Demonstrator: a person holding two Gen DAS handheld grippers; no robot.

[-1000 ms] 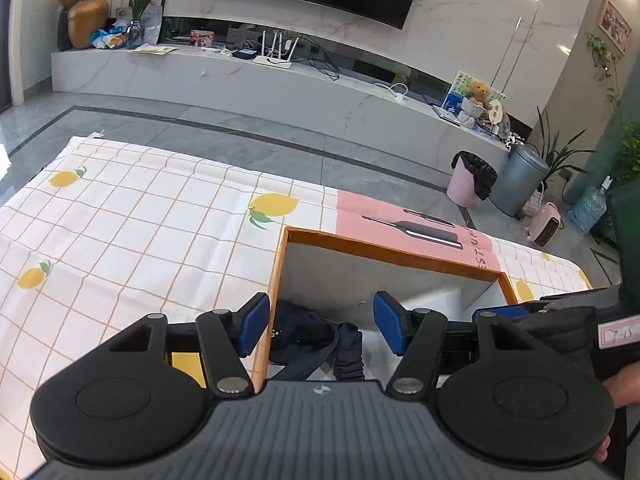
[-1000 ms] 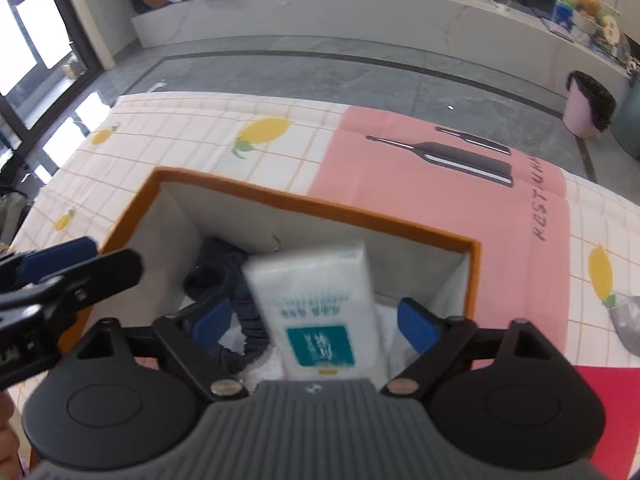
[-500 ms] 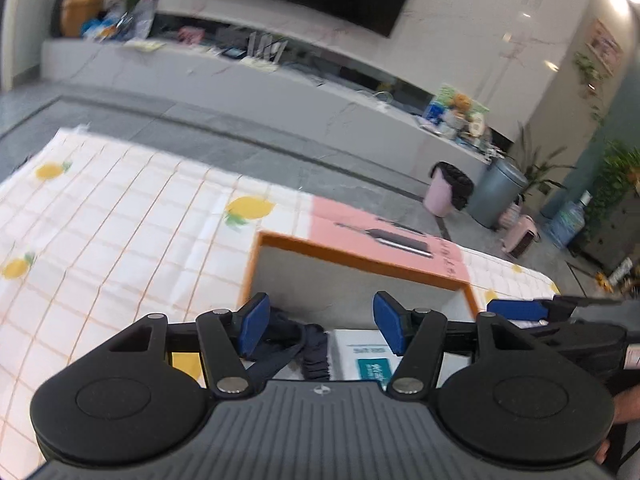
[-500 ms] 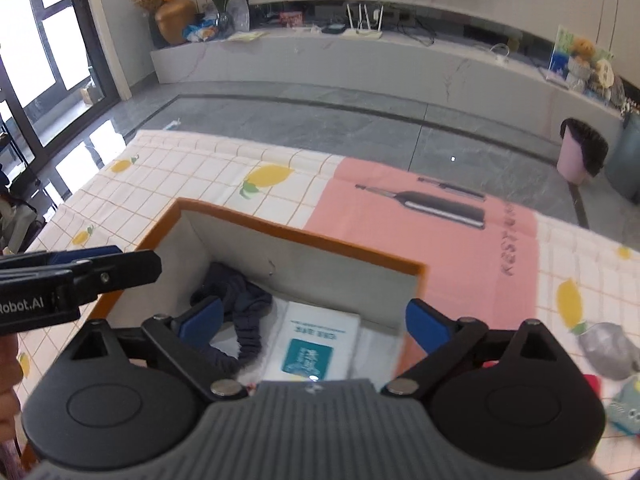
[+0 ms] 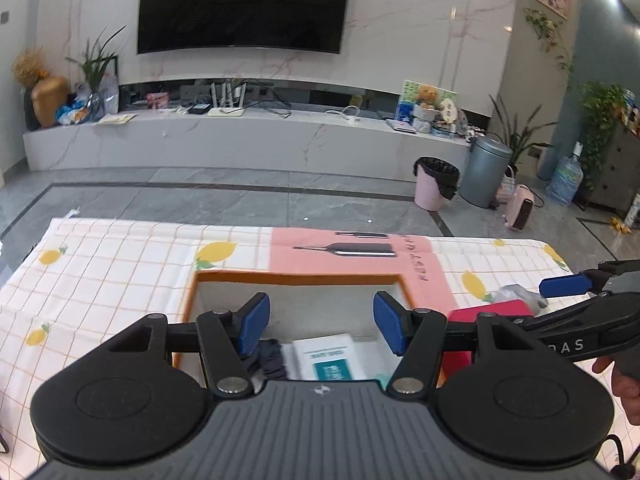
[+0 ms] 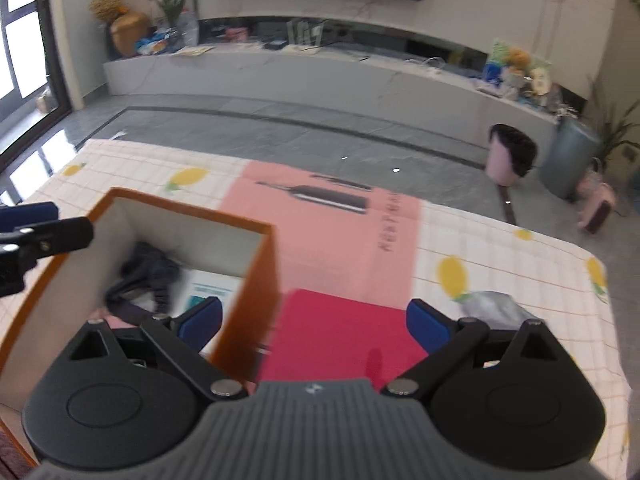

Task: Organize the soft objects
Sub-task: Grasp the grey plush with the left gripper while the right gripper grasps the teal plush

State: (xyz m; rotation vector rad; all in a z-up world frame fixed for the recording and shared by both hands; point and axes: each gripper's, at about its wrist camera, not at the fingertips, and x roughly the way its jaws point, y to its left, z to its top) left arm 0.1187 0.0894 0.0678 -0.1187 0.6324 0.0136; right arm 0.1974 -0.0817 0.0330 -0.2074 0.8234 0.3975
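Both sets of fingers stand apart with nothing between them. The right gripper (image 6: 314,322), whose jaws have just been opening, hangs over the box's right wall; the left gripper (image 5: 318,326) hovers above the box's middle.

Inside the orange-rimmed box (image 5: 296,278) lie a white tissue pack (image 5: 326,356) and, to its left, a dark fabric piece (image 6: 146,276). Just right of the box, on the bench, lies a flat red object (image 6: 344,330), with a grey crumpled thing (image 6: 494,310) to its right.

The red object looks thin and limp: I judge it light, best pinched at a near edge, since a flat face gives no purchase.

Legible writing: "DAS" on the right gripper's body as the left camera sees it. The pink tablecloth panel's and the tissue pack's print are too blurred to read.
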